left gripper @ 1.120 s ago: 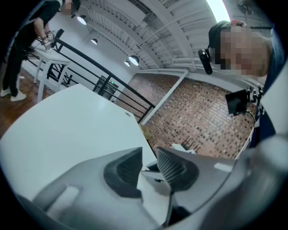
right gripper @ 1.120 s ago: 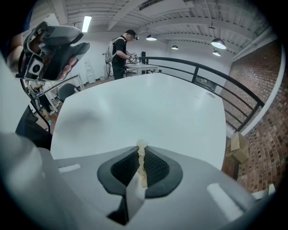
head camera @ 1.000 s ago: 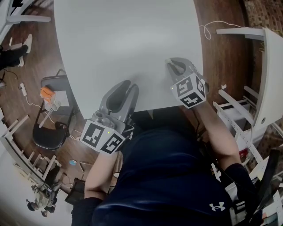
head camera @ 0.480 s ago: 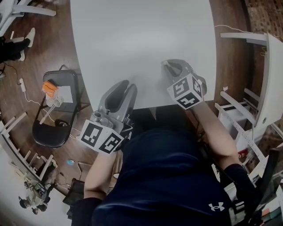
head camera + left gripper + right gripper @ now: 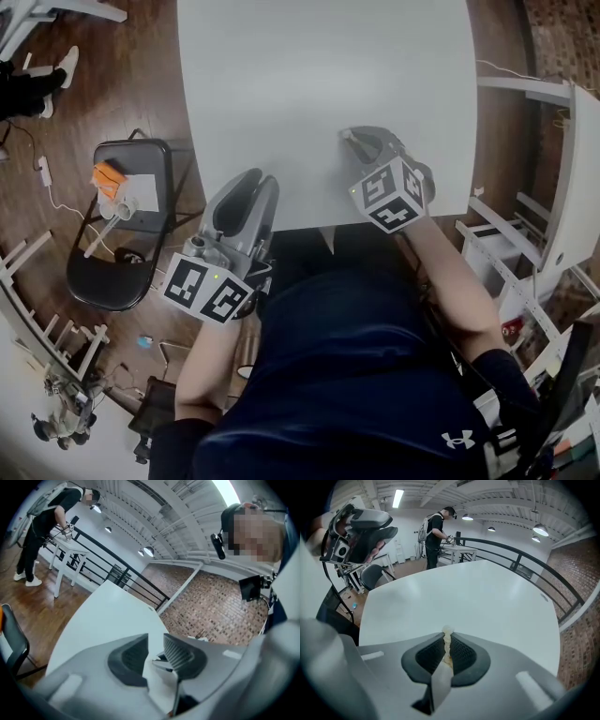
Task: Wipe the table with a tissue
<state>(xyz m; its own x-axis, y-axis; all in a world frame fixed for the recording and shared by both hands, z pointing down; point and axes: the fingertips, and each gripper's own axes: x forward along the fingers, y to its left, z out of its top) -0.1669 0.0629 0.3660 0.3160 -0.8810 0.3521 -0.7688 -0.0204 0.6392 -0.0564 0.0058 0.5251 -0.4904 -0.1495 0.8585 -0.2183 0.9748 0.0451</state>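
Observation:
The white table fills the upper middle of the head view. My right gripper rests on it near the front edge, right of centre. In the right gripper view the right gripper is shut on a thin twisted strip of cream tissue, whose tuft sticks out past the pads. My left gripper hangs over the table's front edge to the left. In the left gripper view the left gripper is open by a narrow gap, with only white tabletop showing between the pads.
A black folding chair left of the table carries an orange item and white paper. White furniture frames stand at the right. A person works at another table far off. A railing runs behind.
The head view has swung, so the table sits further right in the picture. My right gripper with the tissue has slid a little left across the tabletop. The left gripper has barely shifted.

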